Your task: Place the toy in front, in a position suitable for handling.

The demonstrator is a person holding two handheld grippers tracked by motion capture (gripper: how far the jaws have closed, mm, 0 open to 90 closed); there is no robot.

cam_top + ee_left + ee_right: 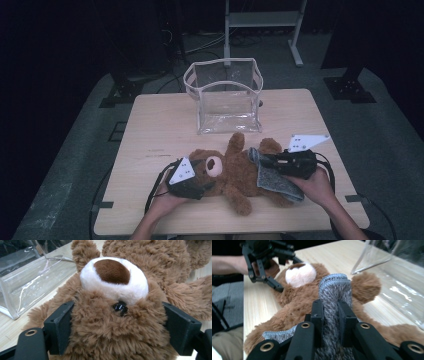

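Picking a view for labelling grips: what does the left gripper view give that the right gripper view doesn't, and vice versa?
Left gripper view: the brown plush teddy bear's black bead eye up close, its head squeezed between the left gripper's black jaws.

Right gripper view: a grey knitted cloth pinched between the right gripper's jaws and lying over the bear's body, plus the left gripper at the head from outside.

Both: the bear's white muzzle, the clear plastic bag, the light wooden table.
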